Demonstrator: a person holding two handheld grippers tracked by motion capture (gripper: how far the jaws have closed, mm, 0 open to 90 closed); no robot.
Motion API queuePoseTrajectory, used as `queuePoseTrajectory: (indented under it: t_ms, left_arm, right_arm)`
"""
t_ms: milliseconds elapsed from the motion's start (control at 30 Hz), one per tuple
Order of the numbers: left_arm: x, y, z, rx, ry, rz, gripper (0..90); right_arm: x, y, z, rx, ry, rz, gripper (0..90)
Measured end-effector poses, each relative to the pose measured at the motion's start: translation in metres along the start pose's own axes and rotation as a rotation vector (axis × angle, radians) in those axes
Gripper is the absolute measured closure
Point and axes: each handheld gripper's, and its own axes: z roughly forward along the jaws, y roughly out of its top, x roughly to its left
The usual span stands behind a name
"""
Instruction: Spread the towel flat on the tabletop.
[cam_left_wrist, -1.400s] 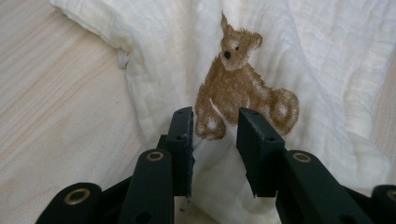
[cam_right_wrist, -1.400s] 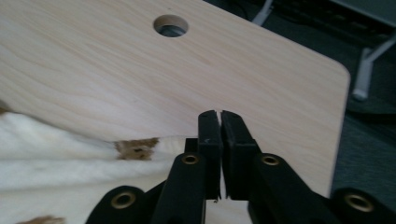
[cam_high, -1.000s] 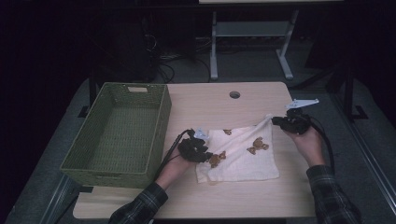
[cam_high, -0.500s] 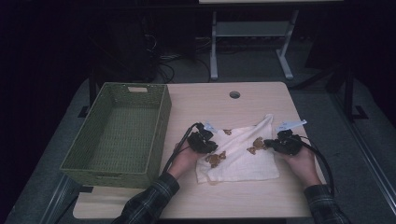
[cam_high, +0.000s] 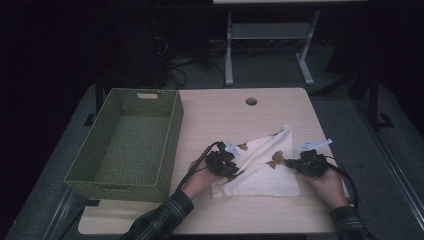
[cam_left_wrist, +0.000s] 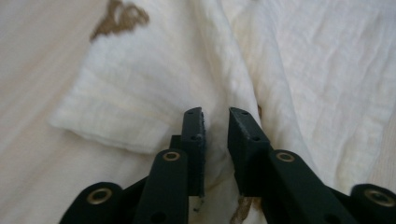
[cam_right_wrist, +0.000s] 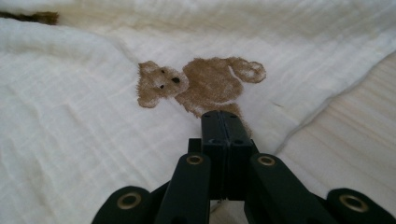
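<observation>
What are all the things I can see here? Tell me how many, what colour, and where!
White cotton cloth with brown teddy bear prints: one, white and brown, crumpled on the table between the two grippers.
Green woven rectangular basket: one, green, on the table's left side, nothing in it.
Light wooden table: one, pale wood, with a round hole near its far edge.
White metal stand: one, white, on the floor behind the table.
Left gripper: one, black, jaws slightly apart with a fold of the cloth between them; they have just been opening.
Right gripper: one, black, jaws shut at the cloth's right edge, over a bear print.
Plaid sleeves: two, dark, at the bottom.
</observation>
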Motion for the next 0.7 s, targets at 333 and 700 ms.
queuePoseTrajectory:
  t_ms: [333, 700]
  left_arm:
    - [0.055, 0.012, -0.012, -0.064, 0.114, -0.13, 61.9]
    - [0.075, 0.002, 0.006, -0.045, 0.048, -0.182, 73.9]
  right_arm:
    - [-0.001, -0.002, 0.0, -0.012, 0.006, -0.004, 89.1]
    - [-0.001, -0.002, 0.0, -0.012, 0.007, -0.008, 89.1]
